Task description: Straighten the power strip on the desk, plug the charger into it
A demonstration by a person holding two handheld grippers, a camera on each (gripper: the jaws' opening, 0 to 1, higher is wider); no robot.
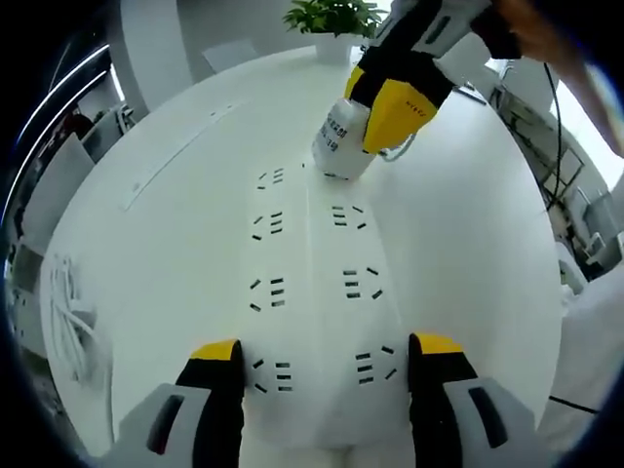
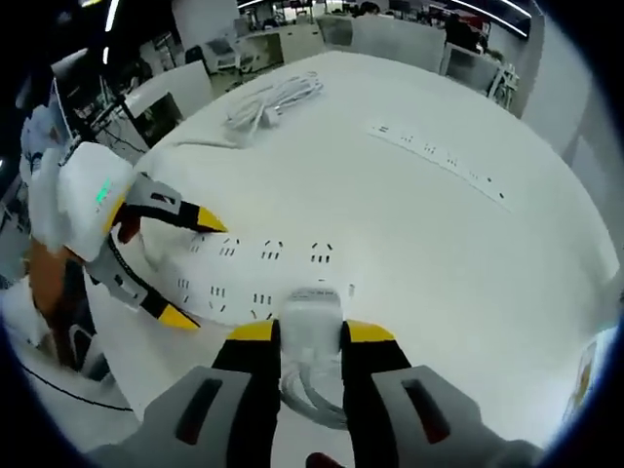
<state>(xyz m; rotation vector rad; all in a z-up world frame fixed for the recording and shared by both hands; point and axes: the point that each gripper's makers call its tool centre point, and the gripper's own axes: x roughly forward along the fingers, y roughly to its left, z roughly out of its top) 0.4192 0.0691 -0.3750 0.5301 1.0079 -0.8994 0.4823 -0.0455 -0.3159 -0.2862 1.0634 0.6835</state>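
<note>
I see my left tool (image 1: 327, 356) spread wide, one jaw on each side of the near end of the white power strip (image 1: 317, 292). The strip lies flat on the white counter (image 1: 468, 244) and runs straight away from this tool. At its far end, my right tool (image 1: 375, 136) pinches the white charger (image 1: 341, 136) and holds it down on the strip. In the right gripper view, the charger (image 2: 312, 312) sits between this tool's jaws (image 2: 312, 336), touching the strip (image 2: 263, 263). A coiled white cable (image 2: 273, 102) lies far ahead, past the strip.
</note>
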